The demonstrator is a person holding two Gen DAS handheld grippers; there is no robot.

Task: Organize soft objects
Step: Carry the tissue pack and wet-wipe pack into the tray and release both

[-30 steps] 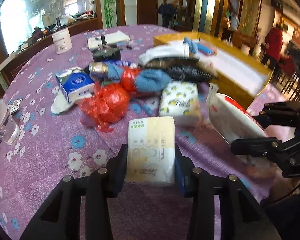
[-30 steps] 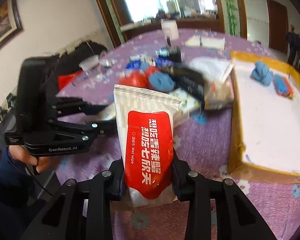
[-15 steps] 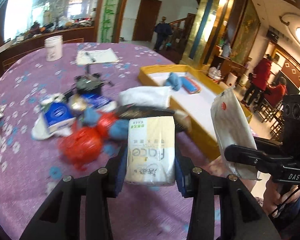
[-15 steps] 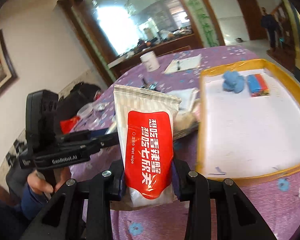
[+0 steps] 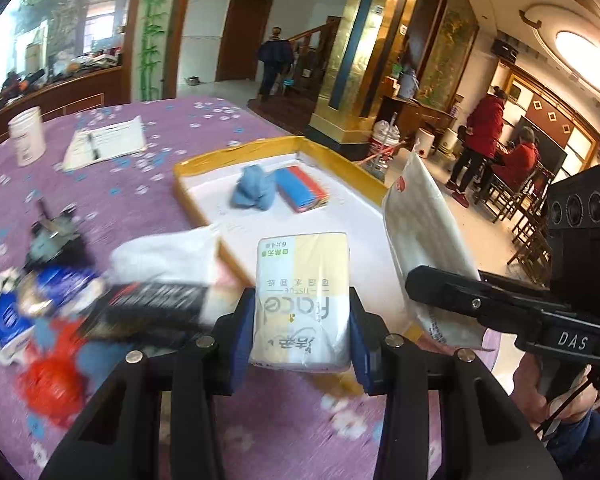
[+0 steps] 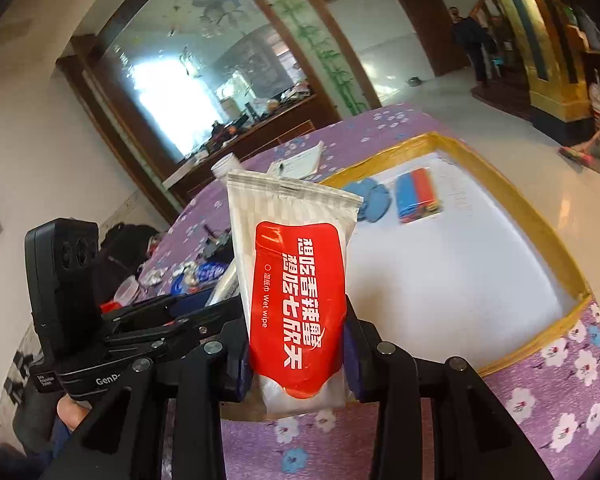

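The left gripper (image 5: 302,316) pinches a tissue pack (image 5: 302,300) and the right gripper (image 6: 296,344) pinches a wet wipe pack (image 6: 296,280) above the yellow tray (image 6: 500,184), probably to drop them beside the soft things inside.

This looks like the big front hall of a house or a family-run eating place: a round table under a purple cloth printed with white and blue flowers (image 5: 148,148) stands on a pale, shiny tiled floor (image 6: 452,92). A gold-clad square pillar (image 5: 356,60) rises beside a wooden stair rail (image 5: 312,40) and a brown panelled door (image 5: 240,36). A long mirror in a dark wooden frame (image 6: 204,80), edged with painted green bamboo (image 5: 150,28), backs a cluttered wooden sideboard (image 5: 60,92). Off to one side two people in red jackets (image 5: 484,128) are at a counter with dark wooden chairs (image 5: 528,216), under a round ceiling lamp (image 5: 584,60)
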